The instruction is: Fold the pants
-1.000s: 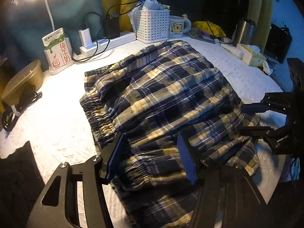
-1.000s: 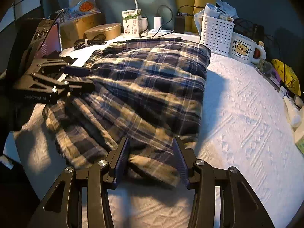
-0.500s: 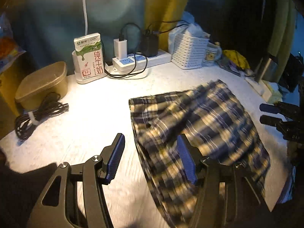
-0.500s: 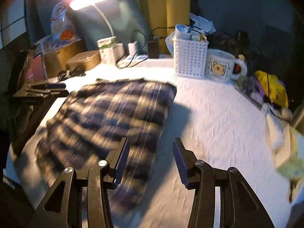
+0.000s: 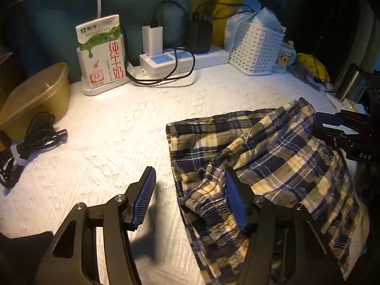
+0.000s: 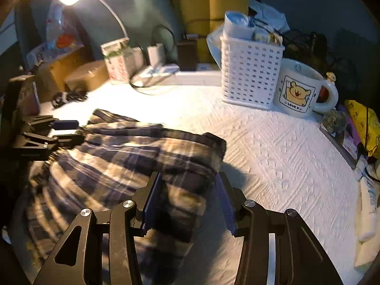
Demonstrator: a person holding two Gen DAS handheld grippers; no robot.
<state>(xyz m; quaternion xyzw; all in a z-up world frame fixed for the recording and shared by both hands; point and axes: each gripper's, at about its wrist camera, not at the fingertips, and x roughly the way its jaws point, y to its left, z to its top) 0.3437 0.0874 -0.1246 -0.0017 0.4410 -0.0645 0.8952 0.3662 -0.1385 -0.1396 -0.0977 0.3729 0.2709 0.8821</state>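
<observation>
- The left gripper (image 5: 188,196), jaws just widened and spread, grips nothing beside the folded plaid pants (image 5: 273,156).
- The right gripper (image 6: 187,198) is spread above the pants' corner, apart from the cloth.

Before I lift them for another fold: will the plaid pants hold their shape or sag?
The plaid pants look likely to sag: thin cloth, already bunched and rumpled. The gathered elastic waistband probably gives a firmer hold. The pile seems light enough to drag along.
</observation>
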